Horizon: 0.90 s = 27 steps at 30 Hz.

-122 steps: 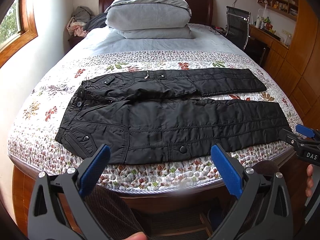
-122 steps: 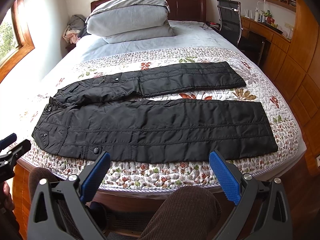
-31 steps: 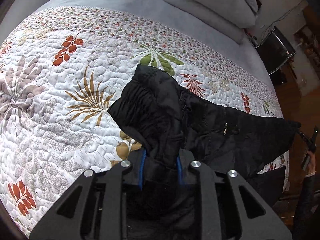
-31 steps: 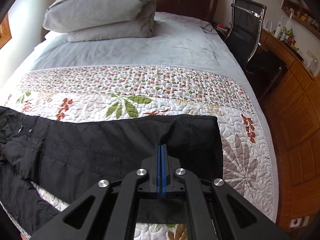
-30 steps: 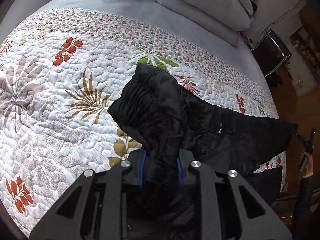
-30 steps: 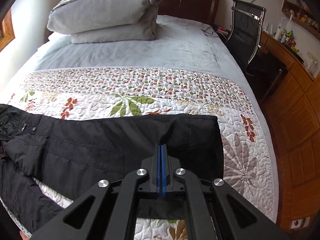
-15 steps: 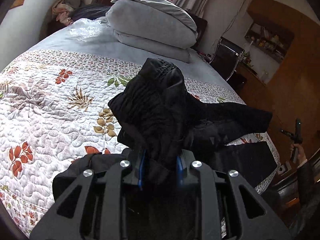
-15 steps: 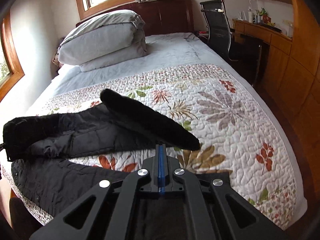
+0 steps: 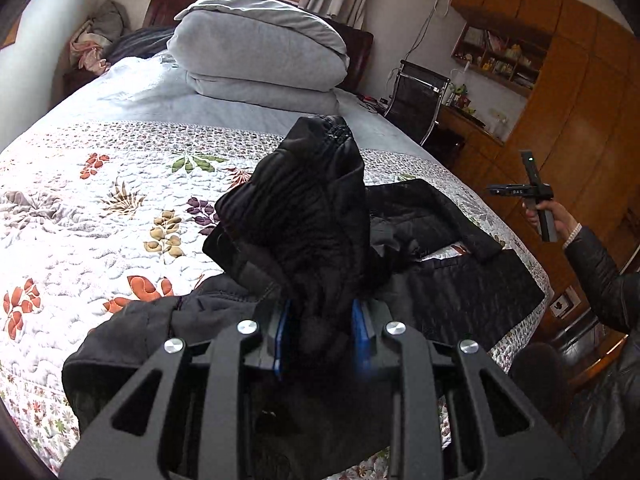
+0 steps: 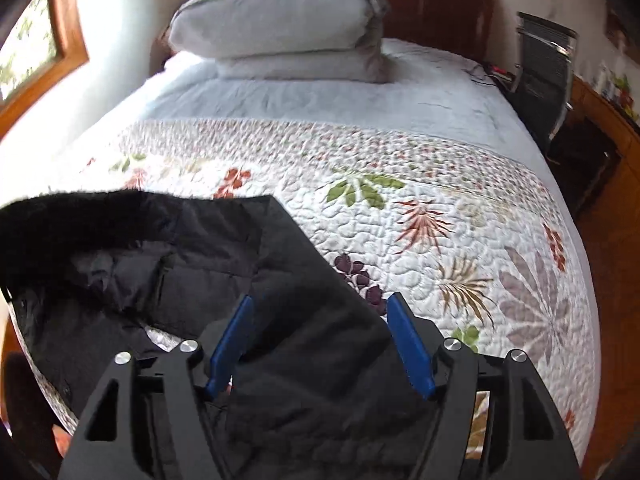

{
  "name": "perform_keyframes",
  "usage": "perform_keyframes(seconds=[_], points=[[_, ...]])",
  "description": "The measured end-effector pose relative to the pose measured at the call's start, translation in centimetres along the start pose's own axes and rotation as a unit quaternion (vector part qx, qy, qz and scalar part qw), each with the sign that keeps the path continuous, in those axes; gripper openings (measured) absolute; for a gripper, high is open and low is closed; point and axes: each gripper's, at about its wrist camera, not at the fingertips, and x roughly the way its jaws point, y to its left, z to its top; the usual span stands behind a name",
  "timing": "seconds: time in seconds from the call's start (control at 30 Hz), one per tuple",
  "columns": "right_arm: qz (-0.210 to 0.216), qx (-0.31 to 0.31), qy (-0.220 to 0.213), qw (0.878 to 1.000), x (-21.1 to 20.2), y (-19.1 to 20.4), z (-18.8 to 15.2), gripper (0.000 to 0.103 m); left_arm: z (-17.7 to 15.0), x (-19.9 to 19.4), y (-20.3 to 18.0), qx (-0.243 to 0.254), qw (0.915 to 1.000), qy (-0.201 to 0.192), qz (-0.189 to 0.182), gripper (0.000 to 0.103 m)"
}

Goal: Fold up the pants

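The black quilted padded pants lay on the floral quilted bedspread, one leg drawn over the other — unevenly. The left gripper pinched the bunched waist; the right gripper had just been opening, fabric loose between its spread jaws. Crosswise folds remained.

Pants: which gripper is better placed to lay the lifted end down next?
Left. The left gripper is clamped on a bunched end of the pants, held up over the quilt. The right gripper has just opened; cloth lies between its pads, ungripped.
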Motion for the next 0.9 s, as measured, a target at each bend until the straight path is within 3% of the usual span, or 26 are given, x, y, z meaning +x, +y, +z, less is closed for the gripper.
perform_keyframes(seconds=[0.1, 0.2, 0.23, 0.33, 0.4, 0.47, 0.53, 0.6, 0.67, 0.77, 0.9], points=[[-0.059, -0.066, 0.058, 0.994, 4.6, 4.3, 1.7, 0.073, 0.0, 0.1, 0.4, -0.002, 1.0000, -0.004, -0.001, 0.026], [-0.114, -0.125, 0.086, 0.982, 7.8, 8.6, 2.4, 0.078, 0.1, 0.1, 0.4, 0.001, 1.0000, -0.005, -0.005, 0.027], [-0.150, -0.138, 0.098, 0.974, 8.7, 9.7, 2.4, 0.079, 0.1, 0.1, 0.4, 0.001, 1.0000, -0.007, -0.006, 0.027], [-0.287, -0.183, 0.118, 0.933, 11.2, 11.5, 1.5, 0.081, 0.0, 0.0, 0.5, 0.000, 0.9999, -0.012, -0.012, 0.027], [-0.316, -0.185, 0.124, 0.922, 11.8, 11.3, 0.7, 0.087, -0.1, 0.0, 0.6, -0.001, 0.9998, -0.013, -0.016, 0.028], [-0.323, -0.163, 0.135, 0.922, 12.2, 10.5, 0.0, 0.085, 0.0, 0.0, 0.7, 0.002, 0.9998, -0.013, -0.017, 0.028], [-0.313, -0.135, 0.141, 0.929, 12.4, 9.1, -0.5, 0.072, 0.0, -0.1, 0.8, 0.000, 0.9997, -0.014, -0.020, 0.028], [-0.264, -0.082, 0.154, 0.949, 12.5, 7.4, -0.5, 0.023, 0.0, -0.1, 0.8, -0.002, 0.9996, -0.017, -0.020, 0.029], [-0.210, -0.020, 0.159, 0.964, 12.2, 5.5, -0.5, 0.016, 0.0, -0.2, 0.8, -0.005, 0.9996, -0.020, -0.021, 0.029], [-0.193, -0.012, 0.151, 0.969, 11.4, 4.9, -0.5, 0.006, 0.1, -0.1, 1.1, -0.013, 0.9994, -0.022, -0.023, 0.030], [-0.151, 0.002, 0.126, 0.980, 8.1, 4.1, -0.9, 0.003, 0.2, 0.1, 1.3, -0.015, 0.9993, -0.024, -0.024, 0.030]])
